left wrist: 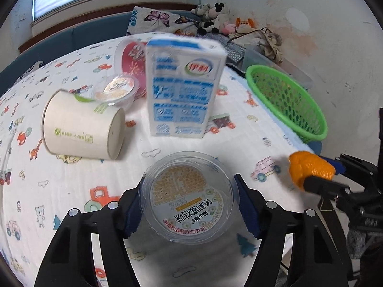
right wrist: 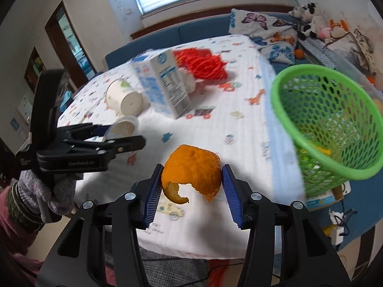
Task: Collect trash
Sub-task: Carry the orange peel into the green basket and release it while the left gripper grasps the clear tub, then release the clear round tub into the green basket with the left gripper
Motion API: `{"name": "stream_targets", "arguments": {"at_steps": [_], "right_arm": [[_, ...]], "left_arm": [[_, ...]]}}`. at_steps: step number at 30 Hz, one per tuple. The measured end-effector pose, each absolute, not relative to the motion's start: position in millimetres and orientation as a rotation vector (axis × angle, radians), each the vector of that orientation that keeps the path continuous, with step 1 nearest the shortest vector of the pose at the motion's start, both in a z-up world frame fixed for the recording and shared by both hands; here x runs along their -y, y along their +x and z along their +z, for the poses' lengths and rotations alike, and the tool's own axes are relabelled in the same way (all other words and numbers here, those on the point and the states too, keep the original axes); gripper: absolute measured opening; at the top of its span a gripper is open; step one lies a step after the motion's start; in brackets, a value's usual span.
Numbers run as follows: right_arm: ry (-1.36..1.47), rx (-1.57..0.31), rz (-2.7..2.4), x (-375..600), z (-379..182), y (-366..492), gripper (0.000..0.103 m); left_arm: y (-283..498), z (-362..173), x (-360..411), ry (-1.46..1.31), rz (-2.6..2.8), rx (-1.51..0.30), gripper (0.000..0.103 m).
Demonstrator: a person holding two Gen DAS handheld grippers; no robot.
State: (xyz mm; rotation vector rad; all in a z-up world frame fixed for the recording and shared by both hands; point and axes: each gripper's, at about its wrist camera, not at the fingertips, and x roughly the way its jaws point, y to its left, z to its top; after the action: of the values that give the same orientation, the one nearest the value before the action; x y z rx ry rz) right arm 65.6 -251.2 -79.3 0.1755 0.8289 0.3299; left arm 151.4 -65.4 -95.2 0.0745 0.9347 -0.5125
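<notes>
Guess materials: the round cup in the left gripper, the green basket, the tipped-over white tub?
Round cup: clear glossy plastic, likely; the printed label shows through it.
Green basket: moulded plastic, seemingly; uniform colour, regular perforated mesh, smooth rim.
White tub: probably matte paperboard; dull surface, flat disc base recessed in a rolled edge.

In the right wrist view the green basket (right wrist: pixel 332 122) runs off the right edge and its contents blur to yellow shapes; the milk carton (right wrist: pixel 162 83) hides part of the red mesh (right wrist: pixel 203 64); carton print is too smeared to read
</notes>
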Motion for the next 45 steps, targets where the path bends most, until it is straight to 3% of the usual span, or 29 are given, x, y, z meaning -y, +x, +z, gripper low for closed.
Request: {"name": "stream_targets", "arguments": {"at_steps": [18,26,30,45], "right_arm": [[0.247,-0.805,0.017,400.7,-70.7,105.1,0.050],[0.257,-0.830,-0.070,445.5,-82.8,129.9,0.055],[0.273,-0.827,-0.096,459.4,-85.9,134.8,0.063],[0.275,-0.798,-0.074,468.8,-71.7,104.2,0.069]], "left_arm": [[171.8,-44.5,151.0,0.084,-0.677,-0.900,0.066],[192.1,-26.9,202.1,0.118,-0.720,-0.891,0.066],[205.5,-20.3,229.4,0.140,-0.737,-0.888,0.066],[249.9,-42.3,328.6,0.211,-0.786,-0.973,0.067]]}}
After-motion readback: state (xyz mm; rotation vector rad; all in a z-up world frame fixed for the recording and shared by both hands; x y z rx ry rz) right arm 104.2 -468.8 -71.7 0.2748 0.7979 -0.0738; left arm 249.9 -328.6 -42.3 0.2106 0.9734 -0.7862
